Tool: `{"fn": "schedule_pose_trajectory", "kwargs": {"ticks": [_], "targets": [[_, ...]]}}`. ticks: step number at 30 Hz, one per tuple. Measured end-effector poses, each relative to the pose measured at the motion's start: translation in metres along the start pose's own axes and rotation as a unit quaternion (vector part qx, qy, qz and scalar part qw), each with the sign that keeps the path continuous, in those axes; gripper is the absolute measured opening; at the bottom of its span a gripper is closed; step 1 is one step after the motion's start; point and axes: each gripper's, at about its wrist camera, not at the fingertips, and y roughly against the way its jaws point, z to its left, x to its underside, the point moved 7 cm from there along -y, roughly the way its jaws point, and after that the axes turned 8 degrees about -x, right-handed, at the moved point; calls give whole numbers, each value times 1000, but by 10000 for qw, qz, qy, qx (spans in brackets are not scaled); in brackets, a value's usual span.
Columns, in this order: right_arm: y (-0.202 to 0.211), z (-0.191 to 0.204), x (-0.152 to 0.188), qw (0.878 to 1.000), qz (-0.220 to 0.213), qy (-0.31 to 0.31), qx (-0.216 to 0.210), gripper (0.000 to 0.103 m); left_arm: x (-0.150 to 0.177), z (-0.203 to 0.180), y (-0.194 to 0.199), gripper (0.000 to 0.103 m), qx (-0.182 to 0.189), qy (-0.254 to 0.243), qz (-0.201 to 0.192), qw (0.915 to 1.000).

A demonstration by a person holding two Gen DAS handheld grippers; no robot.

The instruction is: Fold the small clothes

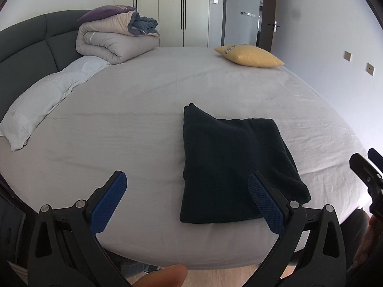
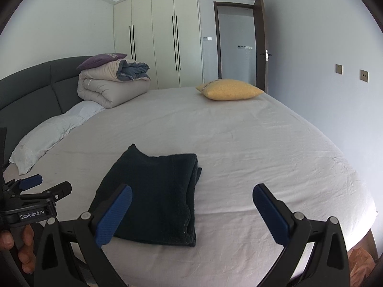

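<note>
A dark, folded garment (image 1: 229,162) lies flat on the grey bed sheet (image 1: 143,110) near the front edge; it also shows in the right wrist view (image 2: 155,191). My left gripper (image 1: 186,186) is open and empty, held above the sheet just left of the garment, its right finger over the garment's near corner. My right gripper (image 2: 192,197) is open and empty, held above the garment's right side. The left gripper also shows at the left edge of the right wrist view (image 2: 45,186). The right gripper shows at the right edge of the left wrist view (image 1: 368,167).
A yellow pillow (image 1: 249,55) lies at the far right of the bed. A rolled duvet (image 1: 115,43) with a purple cushion (image 1: 105,13) sits by the dark headboard (image 1: 26,47). A white pillow (image 1: 45,100) lies at the left. Wardrobes (image 2: 155,38) and an open door (image 2: 261,40) stand behind.
</note>
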Motion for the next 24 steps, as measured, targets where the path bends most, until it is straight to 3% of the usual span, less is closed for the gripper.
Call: {"fn": "schedule_pose_trajectory", "kwargs": {"ticks": [24], "targets": [[-21, 13, 26, 9968, 800, 56, -22, 103, 17, -2, -13, 103, -8, -147, 330, 9993]]}}
